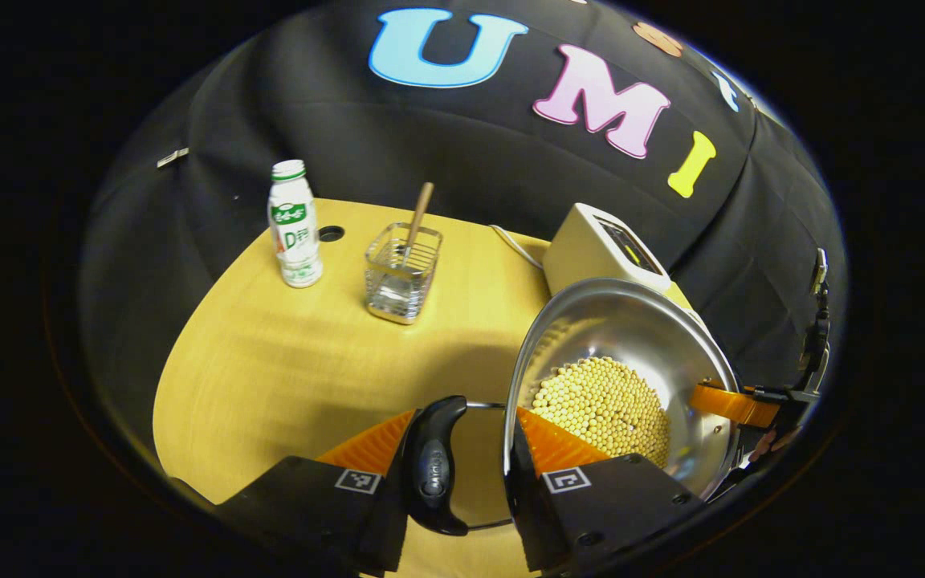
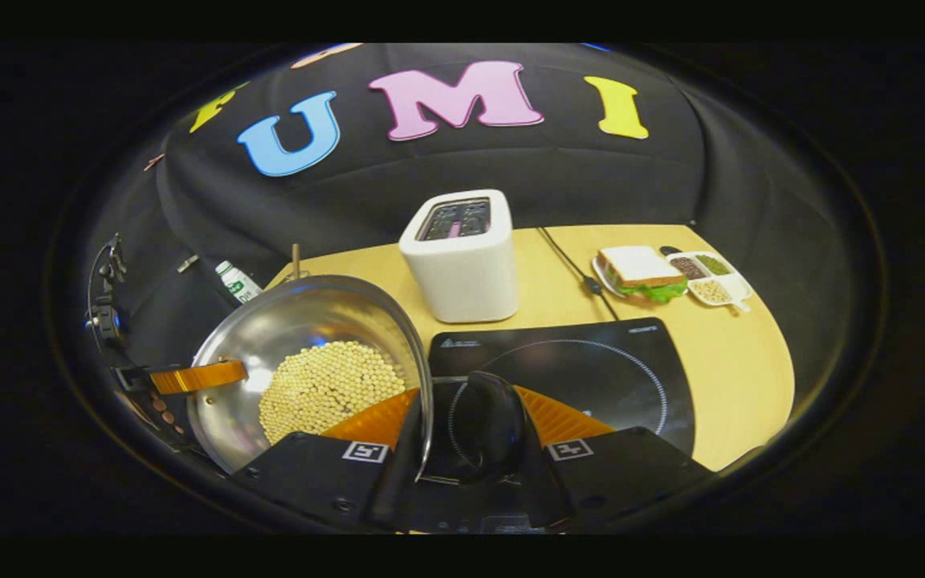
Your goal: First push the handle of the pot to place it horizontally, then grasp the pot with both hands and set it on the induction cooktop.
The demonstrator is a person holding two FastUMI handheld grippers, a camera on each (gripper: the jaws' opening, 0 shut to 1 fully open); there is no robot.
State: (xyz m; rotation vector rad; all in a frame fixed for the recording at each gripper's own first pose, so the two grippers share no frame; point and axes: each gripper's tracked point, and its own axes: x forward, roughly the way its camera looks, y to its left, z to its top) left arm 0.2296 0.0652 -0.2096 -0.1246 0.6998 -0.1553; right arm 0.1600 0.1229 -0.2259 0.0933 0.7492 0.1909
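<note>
Fingers of both grippers straddle the two side handles of the pot, one gripper per handle. In the left gripper view, the left gripper (image 1: 466, 449) has one finger outside the dark left handle (image 1: 434, 466) and the other against the pot's rim, narrowed around the handle and its wire loop; whether both press on it cannot be told. In the right gripper view, the right gripper (image 2: 466, 437) sits the same way around the dark right handle (image 2: 491, 425), one finger inside the rim, the other outside, and the closeness of contact is likewise unclear.

Largest is the pale wooden table (image 1: 270, 369), carrying everything. The black induction cooktop (image 2: 591, 369) lies flat on it, just beside the pot and under the right handle. The pot (image 2: 310, 329), shiny steel, holds a heap of yellow beans (image 2: 326, 389) and appears tilted. Behind the cooktop stands a white toaster (image 2: 462, 257). Farther off sit a plate with a sandwich (image 2: 639, 273), a white bottle (image 1: 294, 225), and a wire holder (image 1: 402, 273) with a wooden stick in it.
</note>
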